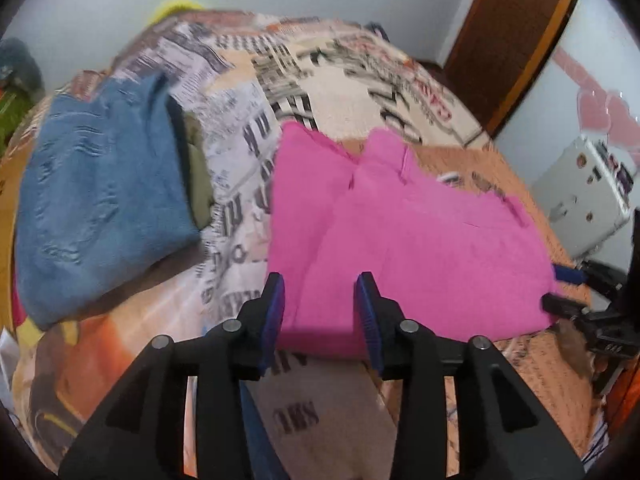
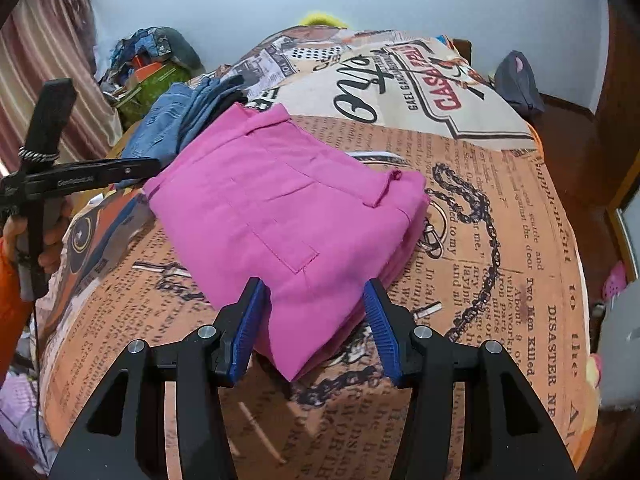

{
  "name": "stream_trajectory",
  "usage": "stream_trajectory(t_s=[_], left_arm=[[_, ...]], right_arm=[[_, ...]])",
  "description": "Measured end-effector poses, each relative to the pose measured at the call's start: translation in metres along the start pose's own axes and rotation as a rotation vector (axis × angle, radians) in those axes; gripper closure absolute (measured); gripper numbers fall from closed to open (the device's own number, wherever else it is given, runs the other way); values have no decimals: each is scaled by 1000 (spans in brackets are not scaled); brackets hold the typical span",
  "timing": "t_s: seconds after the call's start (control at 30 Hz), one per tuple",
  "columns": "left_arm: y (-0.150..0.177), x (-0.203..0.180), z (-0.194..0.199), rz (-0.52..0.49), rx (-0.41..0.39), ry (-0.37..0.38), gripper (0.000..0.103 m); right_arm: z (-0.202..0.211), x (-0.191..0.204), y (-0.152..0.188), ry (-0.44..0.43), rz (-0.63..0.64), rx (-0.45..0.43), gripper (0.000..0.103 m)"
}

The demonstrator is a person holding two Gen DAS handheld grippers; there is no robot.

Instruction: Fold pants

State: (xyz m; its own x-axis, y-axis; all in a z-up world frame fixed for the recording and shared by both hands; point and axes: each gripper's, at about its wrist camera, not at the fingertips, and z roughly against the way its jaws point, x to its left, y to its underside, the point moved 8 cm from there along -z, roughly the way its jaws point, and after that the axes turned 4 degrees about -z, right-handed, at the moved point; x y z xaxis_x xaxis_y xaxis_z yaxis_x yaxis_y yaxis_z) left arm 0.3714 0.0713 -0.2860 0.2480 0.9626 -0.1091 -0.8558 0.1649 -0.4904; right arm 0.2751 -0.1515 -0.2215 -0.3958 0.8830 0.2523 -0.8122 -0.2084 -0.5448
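Lying folded on newspaper-print bedspread (image 2: 500, 240): pink cotton pants (image 2: 280, 216). Sitting just left, apart: folded blue denim jeans (image 1: 100, 200), resting over olive garment (image 1: 200, 184).

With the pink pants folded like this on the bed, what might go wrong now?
1. The right tongs stand open around a corner of the folded pink cloth pants; pulling away carelessly might drag the layers apart.
2. The left tongs hover open at the near edge and may snag it.
3. The folded blue jeans lie close beside; a sweep could disturb them.
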Motion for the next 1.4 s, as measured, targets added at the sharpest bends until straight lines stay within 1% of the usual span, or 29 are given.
stream_trajectory(t_s=[0.03, 0.07, 0.13, 0.2, 0.33, 0.43, 0.6, 0.7, 0.83, 0.87, 0.93, 1.0, 1.07, 1.23, 1.3, 1.4], left_arm=[[2, 0, -6, 3, 16, 4, 68], [5, -1, -14, 5, 36, 22, 78], [9, -4, -18, -9, 30, 17, 79], [12, -7, -15, -35, 24, -3, 82], [23, -9, -7, -40, 17, -15, 82], [33, -9, 0, -7, 7, -15, 82], [39, -9, 8, 5, -6, -33, 82], [41, 0, 17, 26, -17, -68, 83], [41, 14, 36, 75, -64, -71, 82], [38, 17, 41, 78, -75, -76, 81], [32, 20, 44, 76, -86, -86, 71], [23, 21, 46, 79, -106, -92, 51], [15, 19, 45, 85, -125, -82, 46], [1, 17, 25, 94, -102, -54, 43], [0, 18, 10, 110, -71, -34, 43], [2, 20, -7, 114, -36, -36, 43]], right_arm=[[-1, -1, 0, 2, 3, 2, 55], [-1, -2, 0, 4, 7, 1, 55], [-4, -6, -2, 11, 11, -1, 55], [-6, -9, -3, 13, 14, -1, 55], [-13, -17, -11, 37, 26, -2, 55], [-20, -22, -18, 52, 34, -2, 55], [-31, -26, -26, 87, 52, 2, 55], [-28, -25, -27, 102, 64, -3, 55], [-13, -27, -29, 100, 54, -27, 55], [-8, -27, -31, 94, 47, -39, 55], [-3, -29, -37, 95, 41, -53, 55], [-2, -30, -44, 103, 40, -64, 55], [-5, -29, -52, 103, 40, -70, 55], [-22, -29, -63, 81, 26, -48, 55], [-33, -31, -64, 82, 27, -27, 55], [-47, -35, -63, 84, 33, 4, 55]])
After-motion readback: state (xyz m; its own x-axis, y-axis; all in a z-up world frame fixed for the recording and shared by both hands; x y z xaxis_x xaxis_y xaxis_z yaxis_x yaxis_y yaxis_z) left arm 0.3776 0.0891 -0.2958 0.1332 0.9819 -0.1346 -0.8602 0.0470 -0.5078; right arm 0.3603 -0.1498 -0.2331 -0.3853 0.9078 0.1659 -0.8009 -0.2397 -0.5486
